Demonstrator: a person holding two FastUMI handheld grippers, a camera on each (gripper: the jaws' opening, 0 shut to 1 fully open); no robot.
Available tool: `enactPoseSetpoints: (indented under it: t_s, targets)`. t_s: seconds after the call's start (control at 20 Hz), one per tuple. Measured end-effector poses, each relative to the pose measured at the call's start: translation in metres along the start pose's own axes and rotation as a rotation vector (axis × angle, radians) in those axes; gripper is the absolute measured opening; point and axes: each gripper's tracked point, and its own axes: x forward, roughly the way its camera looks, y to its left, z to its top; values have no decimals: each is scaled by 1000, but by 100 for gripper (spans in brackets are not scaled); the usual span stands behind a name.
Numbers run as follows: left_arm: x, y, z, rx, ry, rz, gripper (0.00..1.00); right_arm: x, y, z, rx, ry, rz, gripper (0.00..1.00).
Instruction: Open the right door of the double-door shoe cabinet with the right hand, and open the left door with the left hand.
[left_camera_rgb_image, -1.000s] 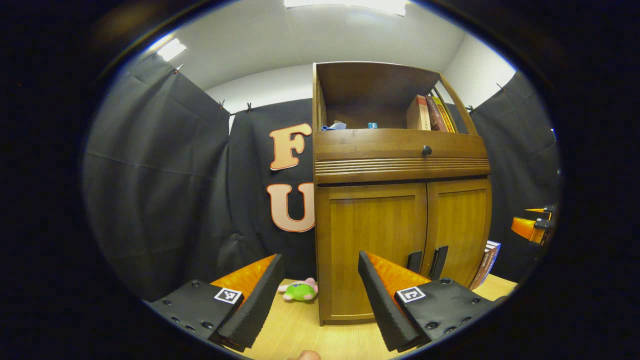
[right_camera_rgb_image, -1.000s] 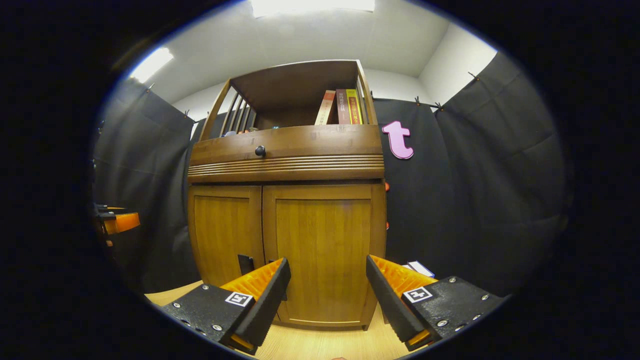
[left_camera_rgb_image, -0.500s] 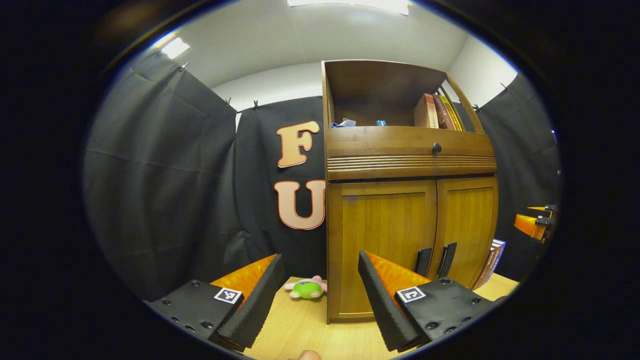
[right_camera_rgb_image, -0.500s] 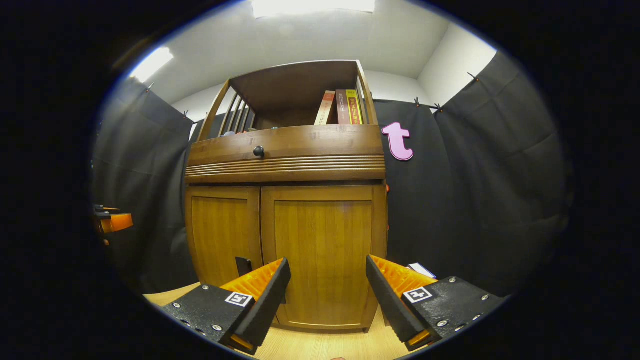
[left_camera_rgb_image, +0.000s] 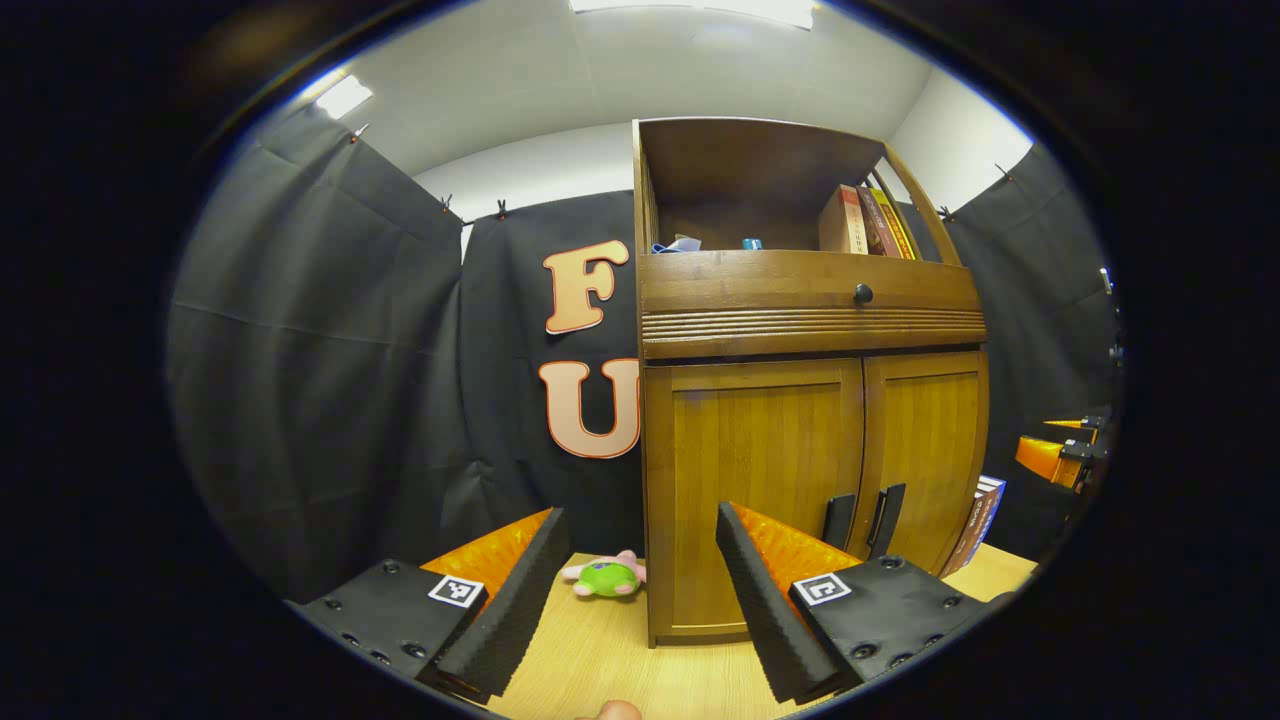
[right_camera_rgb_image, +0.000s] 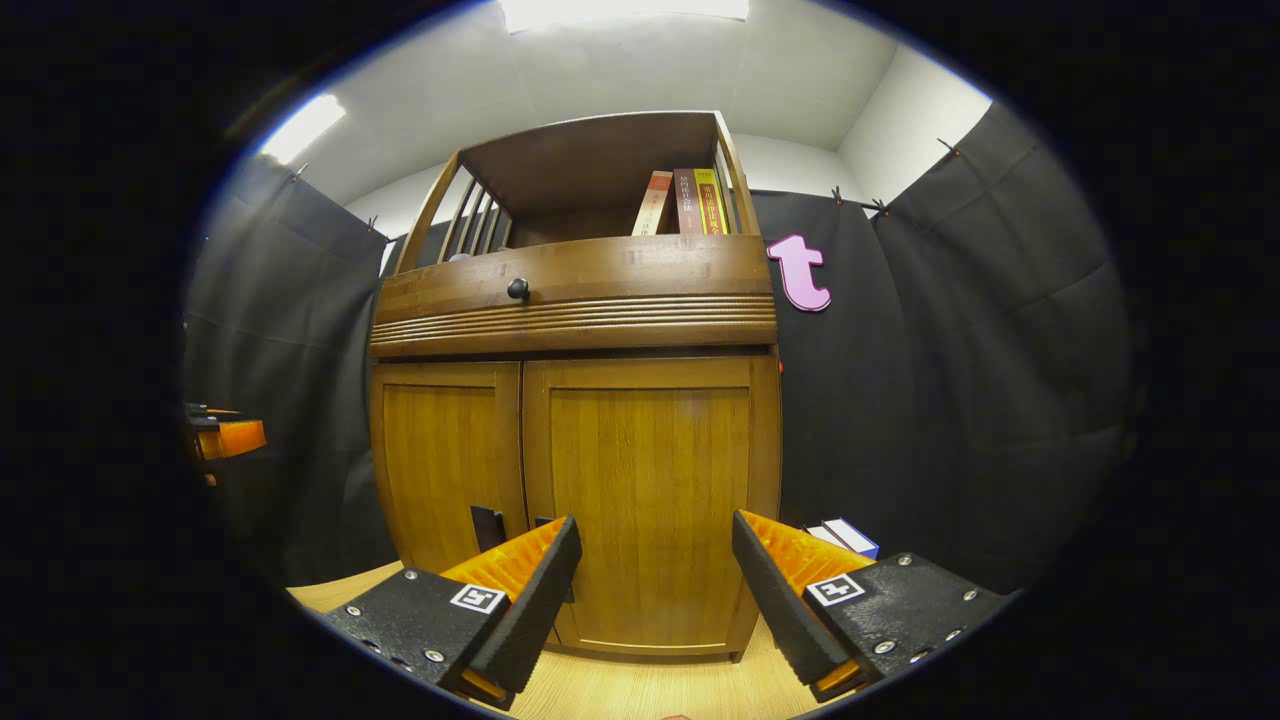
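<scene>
Closest in, the left tool (left_camera_rgb_image: 635, 590) has its fingers spread wide with nothing between them, hovering over the bench (left_camera_rgb_image: 600, 655) short of the cabinet (left_camera_rgb_image: 810, 400). Against a second ago its view has slid only a little sideways, so the cabinet sits slightly more to the right; the approach has barely begun. The right tool (right_camera_rgb_image: 655, 590) is likewise wide apart and empty, and the cabinet has grown a touch larger in its view, which suggests it is creeping forward.

Beyond the fingers, both doors are closed. The left door (left_camera_rgb_image: 755, 490) and right door (right_camera_rgb_image: 650, 500) meet at the cabinet's middle, where two dark handles (left_camera_rgb_image: 860, 520) stand side by side near the bottom. Neither tool touches a handle, so the task is at its start.

Left of the cabinet lies a green toy (left_camera_rgb_image: 605, 578); books (right_camera_rgb_image: 685, 202) stand on its top shelf.
</scene>
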Motion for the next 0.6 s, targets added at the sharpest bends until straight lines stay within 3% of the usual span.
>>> enactPoseSetpoints:
  t_s: [0.45, 0.5, 0.6]
  targets:
    - [2, -3, -1, -16, -8, -22, 96, 16, 35, -43, -23, 74, 33, 100]
    - [3, -3, -1, -15, -10, -23, 96, 16, 41, -45, -22, 75, 46, 94]
    - [1, -2, 0, -9, -19, -24, 96, 21, 50, -51, -14, 72, 66, 94]
